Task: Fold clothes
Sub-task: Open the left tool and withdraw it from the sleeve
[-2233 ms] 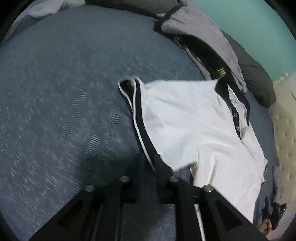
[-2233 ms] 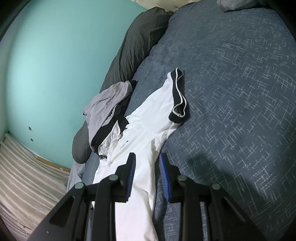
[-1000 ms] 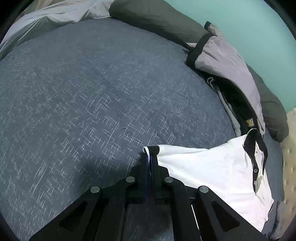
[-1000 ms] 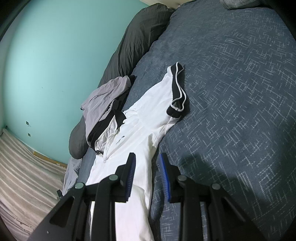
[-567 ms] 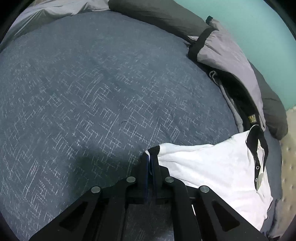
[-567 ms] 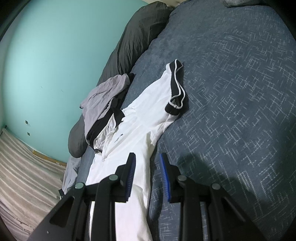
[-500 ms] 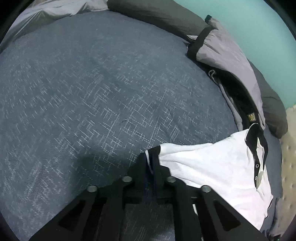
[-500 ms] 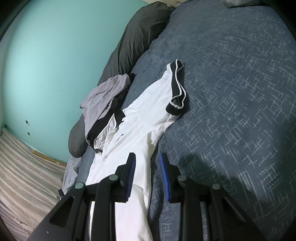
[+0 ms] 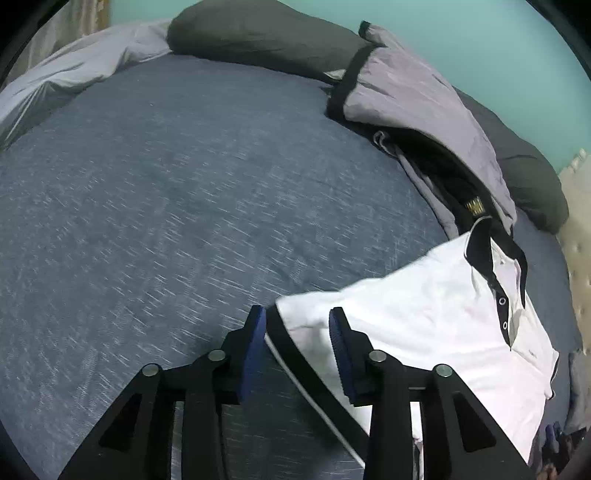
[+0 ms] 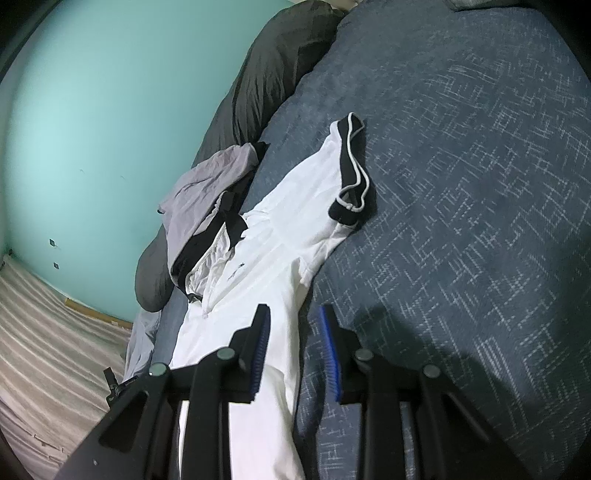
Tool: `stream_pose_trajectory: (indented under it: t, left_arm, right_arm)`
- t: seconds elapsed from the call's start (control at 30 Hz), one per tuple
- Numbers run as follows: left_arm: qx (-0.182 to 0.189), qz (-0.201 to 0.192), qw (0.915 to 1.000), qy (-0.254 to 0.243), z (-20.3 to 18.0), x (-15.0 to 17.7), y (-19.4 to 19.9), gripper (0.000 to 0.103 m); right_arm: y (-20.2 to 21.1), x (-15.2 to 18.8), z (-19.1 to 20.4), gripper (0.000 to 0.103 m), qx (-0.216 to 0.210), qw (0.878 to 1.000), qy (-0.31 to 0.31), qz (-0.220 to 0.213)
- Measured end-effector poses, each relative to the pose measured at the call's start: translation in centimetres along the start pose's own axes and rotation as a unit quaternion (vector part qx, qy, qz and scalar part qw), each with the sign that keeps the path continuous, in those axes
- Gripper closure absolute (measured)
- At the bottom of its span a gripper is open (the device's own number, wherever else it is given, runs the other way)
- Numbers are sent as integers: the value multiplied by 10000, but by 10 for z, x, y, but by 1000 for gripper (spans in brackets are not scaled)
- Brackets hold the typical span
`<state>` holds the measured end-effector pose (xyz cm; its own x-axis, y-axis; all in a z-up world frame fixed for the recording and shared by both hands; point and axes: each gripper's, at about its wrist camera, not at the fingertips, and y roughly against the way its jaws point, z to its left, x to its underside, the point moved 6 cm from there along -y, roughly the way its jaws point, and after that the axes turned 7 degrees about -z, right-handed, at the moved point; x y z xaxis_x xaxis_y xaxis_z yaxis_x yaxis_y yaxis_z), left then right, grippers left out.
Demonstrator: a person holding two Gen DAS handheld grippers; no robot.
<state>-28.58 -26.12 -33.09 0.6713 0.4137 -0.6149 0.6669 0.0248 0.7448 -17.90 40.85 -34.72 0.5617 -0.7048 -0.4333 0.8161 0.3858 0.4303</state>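
Note:
A white polo shirt (image 9: 424, 314) with black collar and black-trimmed sleeves lies spread on the blue bedspread (image 9: 147, 203). In the left wrist view my left gripper (image 9: 297, 314) hovers over the sleeve's black cuff (image 9: 282, 336). Its jaws are opening; the cuff lies between the pads, which do not press on it. In the right wrist view the shirt (image 10: 266, 266) runs away from me, its far sleeve (image 10: 351, 166) stretched out sideways. My right gripper (image 10: 294, 310) stands over the shirt's side edge. Its jaws are opening too, with the cloth below them and untouched by the pads.
A grey and black garment (image 9: 417, 110) lies crumpled beyond the collar, against a dark grey pillow (image 9: 258, 33) along the teal wall. A pale grey sheet (image 9: 74, 74) bunches at the bed's far left. Striped flooring (image 10: 44, 332) shows past the bed edge.
My left gripper, shut on the sleeve cuff before, has opened, let it go and lifted a little. The sleeve now lies flat. My right gripper's jaws have widened slightly without shifting.

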Motion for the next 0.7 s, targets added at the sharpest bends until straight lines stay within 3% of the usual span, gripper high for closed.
stream_pose_trajectory:
  t: [0.03,0.23,0.7]
  left_arm:
    - [21,22,10000,20,-1,2,-1,63]
    - [224,130,9992,299,-5,27,3,63]
    - [862,864,9924,-172,-30,114,45,63]
  right_arm:
    - [-1,0,-1,65,3,10000,-13,19]
    - [-3,-2,-7,64,52,9999,-103,123]
    - [-11,8,-11,64,283,9973,-266,630]
